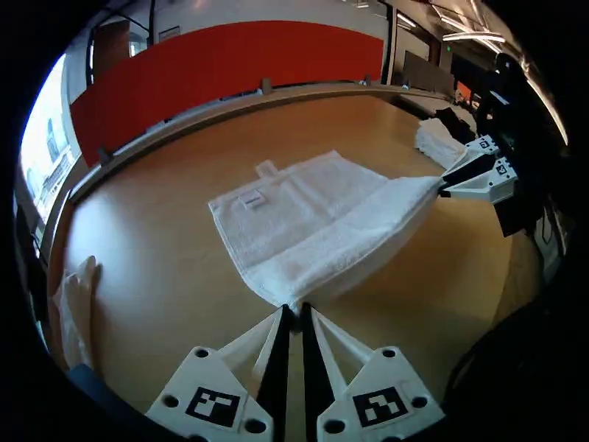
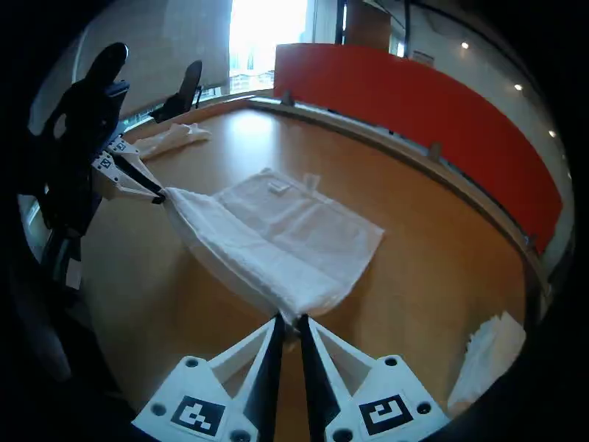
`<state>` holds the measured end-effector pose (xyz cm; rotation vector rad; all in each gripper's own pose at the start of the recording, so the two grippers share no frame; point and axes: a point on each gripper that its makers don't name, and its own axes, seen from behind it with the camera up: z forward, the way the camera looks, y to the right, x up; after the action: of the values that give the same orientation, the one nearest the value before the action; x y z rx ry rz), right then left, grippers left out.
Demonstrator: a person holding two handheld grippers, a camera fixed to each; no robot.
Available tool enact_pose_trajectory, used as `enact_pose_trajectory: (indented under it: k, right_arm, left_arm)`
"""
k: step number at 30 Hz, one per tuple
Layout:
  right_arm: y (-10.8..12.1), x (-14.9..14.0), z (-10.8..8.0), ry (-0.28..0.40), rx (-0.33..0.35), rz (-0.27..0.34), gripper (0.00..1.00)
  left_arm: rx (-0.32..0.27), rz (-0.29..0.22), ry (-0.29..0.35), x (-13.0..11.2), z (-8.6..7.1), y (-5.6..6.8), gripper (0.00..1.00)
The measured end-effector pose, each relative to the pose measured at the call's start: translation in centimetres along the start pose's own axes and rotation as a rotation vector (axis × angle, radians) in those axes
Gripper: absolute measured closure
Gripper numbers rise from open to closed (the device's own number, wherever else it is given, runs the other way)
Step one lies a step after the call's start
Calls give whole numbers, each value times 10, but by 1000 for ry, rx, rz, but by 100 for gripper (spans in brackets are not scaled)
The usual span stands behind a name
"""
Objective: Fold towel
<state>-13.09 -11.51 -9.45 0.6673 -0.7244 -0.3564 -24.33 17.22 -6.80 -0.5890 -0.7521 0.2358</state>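
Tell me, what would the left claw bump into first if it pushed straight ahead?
The white towel: the left claw pinches its near corner, so pushing on would likely bunch the lifted fold toward the flat half.

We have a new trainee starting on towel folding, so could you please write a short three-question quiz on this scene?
1. True or false: the white terry towel lies completely flat on the brown wooden table.
2. What does the left gripper pinch? A a towel corner; B the table edge; C nothing.
3. Fill in: the right gripper is shut on the ____.
Key: 1 false, its near edge is lifted; 2 A; 3 towel.
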Motion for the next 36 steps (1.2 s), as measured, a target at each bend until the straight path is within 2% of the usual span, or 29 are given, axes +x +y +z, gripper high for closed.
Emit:
enact_pose_trajectory:
  k: [11,23,29,36]
  right_arm:
    - [0,30,-36,45,-18,-13,84]
    - [-7,42,-69,70,-13,-15,84]
    - [-10,42,-75,70,-11,-16,84]
    - [-11,40,-73,59,-10,-22,84]
  left_arm:
    - [13,-21,35,30,-38,3,89]
    - [-5,-49,50,38,-69,17,89]
    - [-12,-63,50,36,-76,22,89]
    - [-6,-69,33,31,-72,22,89]
